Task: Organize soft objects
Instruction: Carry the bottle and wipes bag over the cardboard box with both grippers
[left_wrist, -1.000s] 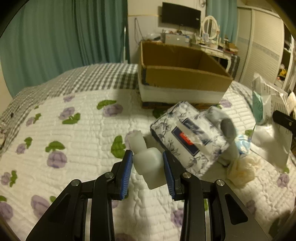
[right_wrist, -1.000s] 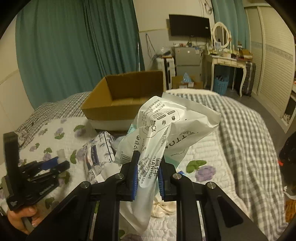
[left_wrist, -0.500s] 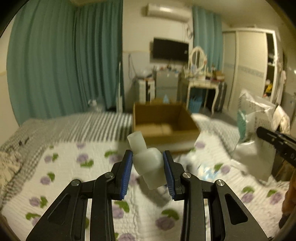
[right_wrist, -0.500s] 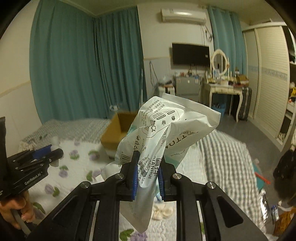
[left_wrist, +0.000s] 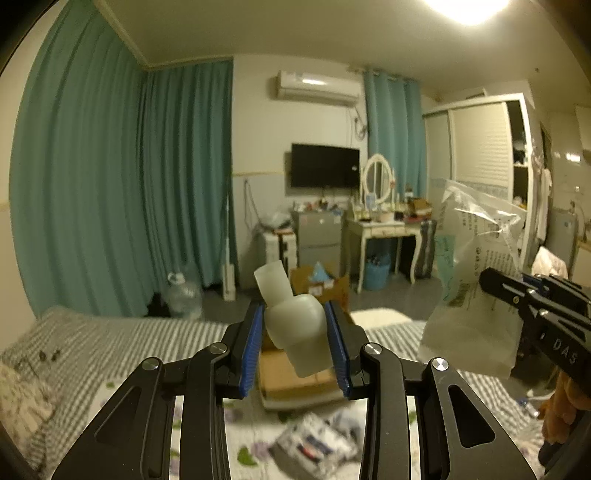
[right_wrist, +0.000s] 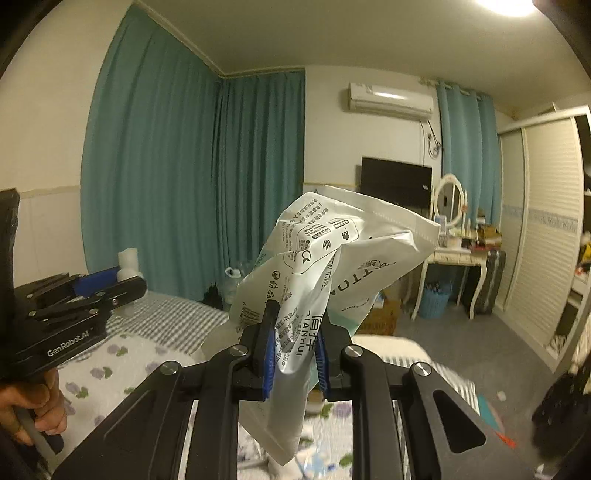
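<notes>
My left gripper (left_wrist: 295, 347) is shut on a soft translucent white bottle (left_wrist: 291, 325) and holds it high above the bed, cap tilted up and left. My right gripper (right_wrist: 294, 354) is shut on a white cotton towel bag (right_wrist: 332, 266) with printed text, also lifted high. In the left wrist view the bag (left_wrist: 476, 288) and right gripper (left_wrist: 535, 306) show at the right. In the right wrist view the left gripper (right_wrist: 74, 295) with the bottle (right_wrist: 127, 264) shows at the left. An open cardboard box (left_wrist: 295, 373) sits on the bed, partly hidden behind the bottle.
A blue floral tissue pack (left_wrist: 317, 443) lies blurred on the flowered quilt (left_wrist: 251, 454) below the box. Teal curtains (left_wrist: 147, 203), a TV, a dressing table (left_wrist: 384, 236) and wardrobe (right_wrist: 546, 240) stand beyond the bed. A grey checked sheet (left_wrist: 110, 336) covers the bed's far side.
Both grippers have risen and tilted upward with their loads; the bed and box have dropped low in both views and more of the room and ceiling shows.
</notes>
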